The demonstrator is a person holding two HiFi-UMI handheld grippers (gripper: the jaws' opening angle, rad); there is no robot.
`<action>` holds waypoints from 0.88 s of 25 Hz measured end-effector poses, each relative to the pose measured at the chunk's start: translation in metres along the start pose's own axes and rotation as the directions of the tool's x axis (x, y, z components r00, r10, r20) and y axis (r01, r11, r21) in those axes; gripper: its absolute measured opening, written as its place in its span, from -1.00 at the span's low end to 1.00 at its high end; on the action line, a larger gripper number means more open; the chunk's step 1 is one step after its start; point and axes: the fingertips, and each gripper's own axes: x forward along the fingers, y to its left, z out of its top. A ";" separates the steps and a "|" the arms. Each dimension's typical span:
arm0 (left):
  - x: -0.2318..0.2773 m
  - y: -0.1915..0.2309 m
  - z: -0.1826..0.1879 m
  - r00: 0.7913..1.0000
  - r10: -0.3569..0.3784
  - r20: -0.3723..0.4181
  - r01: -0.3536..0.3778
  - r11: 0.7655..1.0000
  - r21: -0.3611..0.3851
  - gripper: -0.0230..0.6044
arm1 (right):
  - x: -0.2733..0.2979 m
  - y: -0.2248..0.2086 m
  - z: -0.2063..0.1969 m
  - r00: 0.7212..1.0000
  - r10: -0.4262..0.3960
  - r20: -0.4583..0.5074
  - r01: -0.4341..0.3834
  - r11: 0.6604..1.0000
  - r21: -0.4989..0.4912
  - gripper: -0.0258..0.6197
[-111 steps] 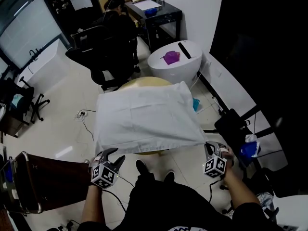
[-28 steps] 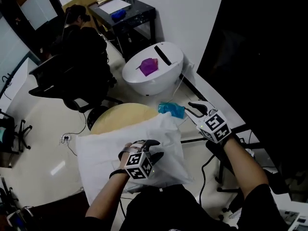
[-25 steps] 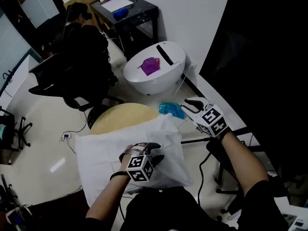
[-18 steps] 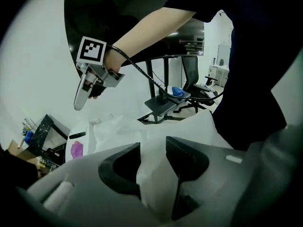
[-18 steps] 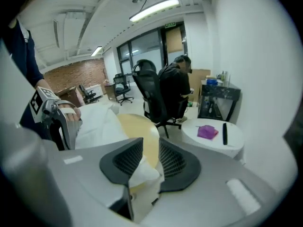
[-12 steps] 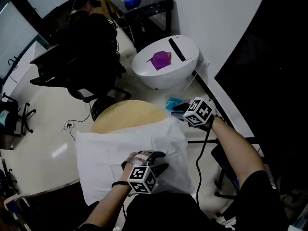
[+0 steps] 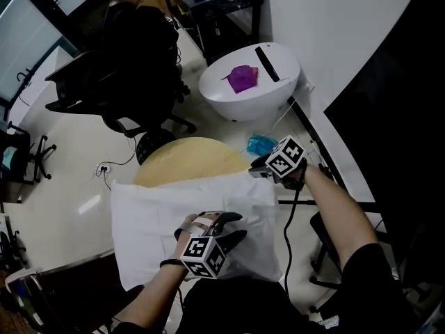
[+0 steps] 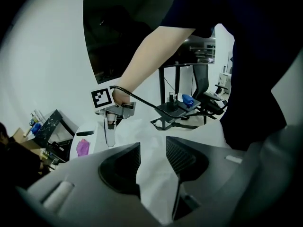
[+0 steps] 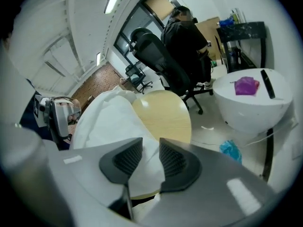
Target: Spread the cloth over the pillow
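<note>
A white cloth (image 7: pixel 174 204) lies over the pillow on a round yellow table (image 7: pixel 188 155). My left gripper (image 7: pixel 233 225) rests on the pillow's near edge with its jaws apart. In the left gripper view (image 8: pixel 153 148) the white cloth (image 8: pixel 156 188) shows in the gap, and the pads do not press on it. My right gripper (image 7: pixel 256 170) is at the pillow's far right corner. Its jaws (image 9: pixel 150 149) have just been opening; the cloth's corner (image 9: pixel 106 117) lies between and beyond them, loose of the pads.
A white round pod (image 7: pixel 278 92) with a purple thing (image 7: pixel 242 77) stands beyond the table. A blue-green bag (image 7: pixel 262 145) lies on the floor. A person sits in a black office chair (image 7: pixel 128 54) at the back left. A black stand (image 7: pixel 330 225) and a cable are at the right.
My right gripper has come down and leftward from mid-air to the pillow's far right corner. The left gripper has stayed on the pillow's near edge.
</note>
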 end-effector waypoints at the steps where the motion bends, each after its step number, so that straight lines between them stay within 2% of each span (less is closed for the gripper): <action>1: 0.000 -0.001 -0.001 1.000 -0.002 -0.002 0.002 1.000 -0.001 -0.42 | 0.001 0.000 -0.002 1.000 0.003 -0.005 -0.003 1.000 0.007 -0.54; 4: 0.002 -0.004 0.000 1.000 -0.009 -0.006 0.009 1.000 0.000 -0.42 | 0.001 0.000 -0.003 1.000 -0.014 -0.002 0.014 1.000 0.009 -0.57; 5: 0.003 -0.006 0.000 1.000 -0.012 -0.007 0.012 1.000 0.001 -0.42 | 0.001 0.000 -0.003 1.000 -0.028 0.000 0.028 1.000 0.001 -0.64; 6: 0.004 -0.007 -0.001 1.000 -0.015 -0.008 0.015 1.000 0.000 -0.42 | 0.000 0.000 -0.003 0.999 -0.045 0.003 0.045 0.999 -0.011 -0.85; 7: 0.005 -0.008 -0.002 1.000 -0.019 -0.010 0.019 1.000 -0.001 -0.42 | -0.002 -0.001 -0.002 0.998 -0.061 0.008 0.061 0.998 -0.024 -0.89; 13: 0.008 -0.013 -0.003 0.999 -0.034 -0.014 0.034 0.999 -0.004 -0.42 | -0.009 -0.005 0.002 0.993 -0.118 0.014 0.119 0.989 -0.084 -0.83; 16: 0.010 -0.014 -0.005 0.999 -0.034 -0.020 0.034 0.999 -0.006 -0.42 | -0.009 -0.009 0.000 0.991 -0.134 -0.001 0.133 0.985 -0.107 -0.90; 22: 0.014 -0.018 -0.012 0.998 -0.053 -0.029 0.052 0.998 -0.021 -0.42 | -0.029 -0.027 0.019 0.972 -0.213 0.099 0.220 0.973 -0.075 -0.90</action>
